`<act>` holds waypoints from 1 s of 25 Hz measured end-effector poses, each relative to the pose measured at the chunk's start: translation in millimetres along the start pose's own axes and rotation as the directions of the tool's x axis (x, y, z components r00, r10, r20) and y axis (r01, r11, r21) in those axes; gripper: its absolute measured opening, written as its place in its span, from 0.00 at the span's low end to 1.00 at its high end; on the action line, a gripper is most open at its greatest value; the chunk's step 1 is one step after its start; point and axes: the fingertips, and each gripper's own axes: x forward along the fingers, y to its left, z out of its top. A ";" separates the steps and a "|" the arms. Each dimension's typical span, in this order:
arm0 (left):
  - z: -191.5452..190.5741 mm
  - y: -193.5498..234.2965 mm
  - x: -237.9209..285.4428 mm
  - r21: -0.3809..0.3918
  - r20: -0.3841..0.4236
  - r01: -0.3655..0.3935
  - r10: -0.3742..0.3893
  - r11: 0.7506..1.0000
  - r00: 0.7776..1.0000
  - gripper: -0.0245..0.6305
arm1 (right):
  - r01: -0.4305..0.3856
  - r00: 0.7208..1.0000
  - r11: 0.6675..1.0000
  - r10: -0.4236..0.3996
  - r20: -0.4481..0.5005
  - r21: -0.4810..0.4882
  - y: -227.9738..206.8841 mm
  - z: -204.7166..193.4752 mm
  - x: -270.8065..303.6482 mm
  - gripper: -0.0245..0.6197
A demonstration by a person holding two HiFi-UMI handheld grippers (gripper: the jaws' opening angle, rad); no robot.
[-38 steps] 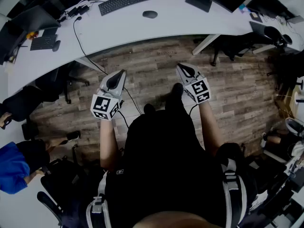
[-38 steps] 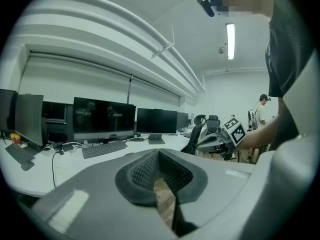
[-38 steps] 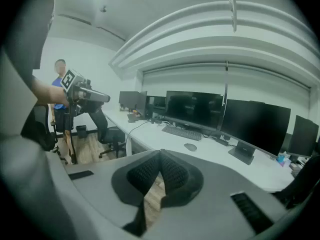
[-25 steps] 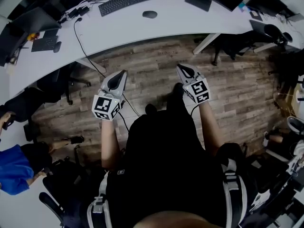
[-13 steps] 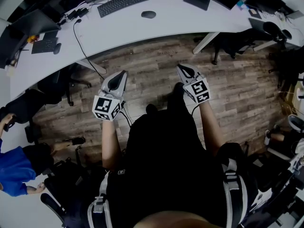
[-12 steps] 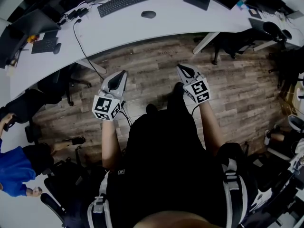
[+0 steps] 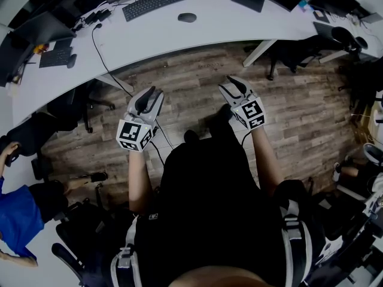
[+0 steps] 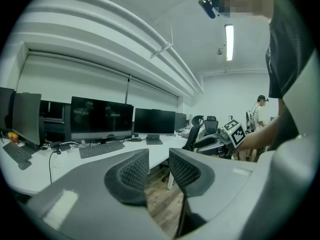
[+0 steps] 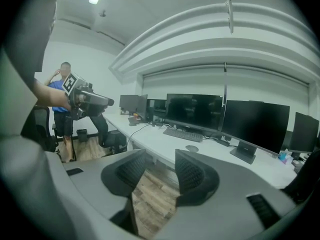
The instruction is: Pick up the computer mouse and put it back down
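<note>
White and long, the counter (image 7: 239,28) curves across the far side of the room, and the dark computer mouse (image 7: 187,18) lies on it untouched, just to the right of a black keyboard (image 7: 157,1) and in front of a row of dark monitors (image 9: 200,111). By the look of things the task has not begun in earnest: the mouse has not been lifted, so the approach, the grasp, the lift and the setting down are all left to do. The person stands back on the wooden floor (image 7: 191,76), well apart from the counter, holding both tools out in front at about waist height. The left tongs (image 7: 149,93) are partly apart and opening, with nothing between the ribbed pads but a view of floor and counter edge beyond. The right tongs (image 7: 233,84) are likewise partly apart and opening, and empty. Seen from above, the mouse sits far ahead of both, roughly on the line that runs between them. In the right gripper view it shows as a small dark oval on the counter top, above and slightly right of the gap between the pads, so that tool seems the better aimed of the two. Either would have to be carried across the open stretch of floor and lowered over the counter before a grasp is possible.
</note>
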 end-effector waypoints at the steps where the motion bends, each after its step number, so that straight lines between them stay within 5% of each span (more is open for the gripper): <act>1: 0.1 0.8 0.0 -0.002 0.002 0.000 0.000 1.000 1.000 0.24 | 0.000 1.000 1.000 0.000 0.005 0.000 0.0 1.1 0.6 0.35; 9: -1.8 5.5 3.7 -0.014 -0.006 0.002 -0.002 1.000 1.000 0.42 | 0.002 1.000 1.000 -0.002 0.023 0.004 0.6 4.2 4.5 0.63; 25: 3.3 11.7 27.2 -0.012 -0.022 0.020 -0.021 1.000 1.000 0.47 | 0.005 1.000 0.999 -0.006 0.029 0.031 -16.3 7.4 15.7 0.68</act>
